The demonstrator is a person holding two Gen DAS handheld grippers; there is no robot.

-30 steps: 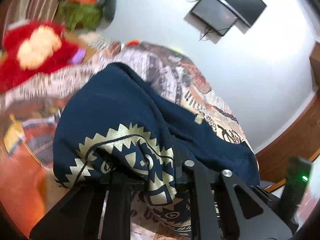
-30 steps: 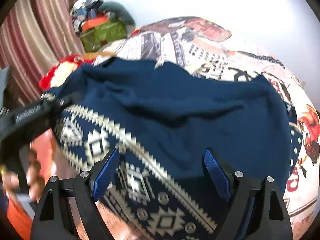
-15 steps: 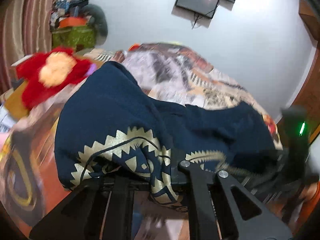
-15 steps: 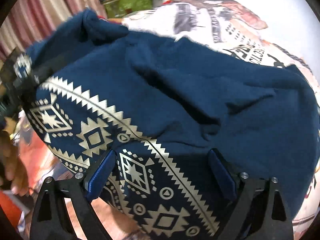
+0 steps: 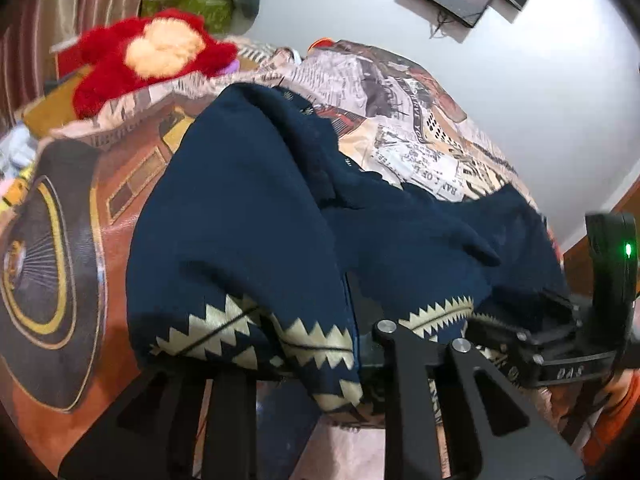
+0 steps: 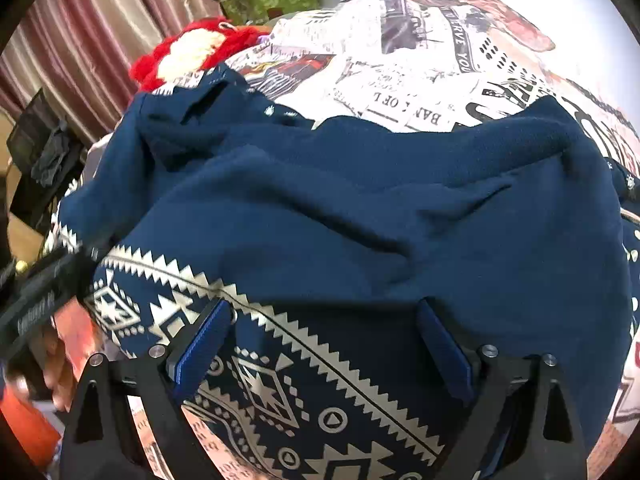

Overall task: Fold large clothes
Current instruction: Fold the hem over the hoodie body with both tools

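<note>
Bed, printed cover, fills both views. Navy garment lies heaped across it, centre to 6 o'clock, patterned hem nearest the cameras; no clean fold visible, so judged early, most folding left. Red plush toy at 11 o'clock. Left tongs closed on the hem. Right tongs spread wide, pads astride the hem, gripping nothing.

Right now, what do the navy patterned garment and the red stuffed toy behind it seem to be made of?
The navy garment with cream zigzag trim looks like soft fleece or brushed knit: matte, slightly fuzzy, with thick rounded folds. The red stuffed toy looks like long-pile plush, shaggy at its edges.
</note>
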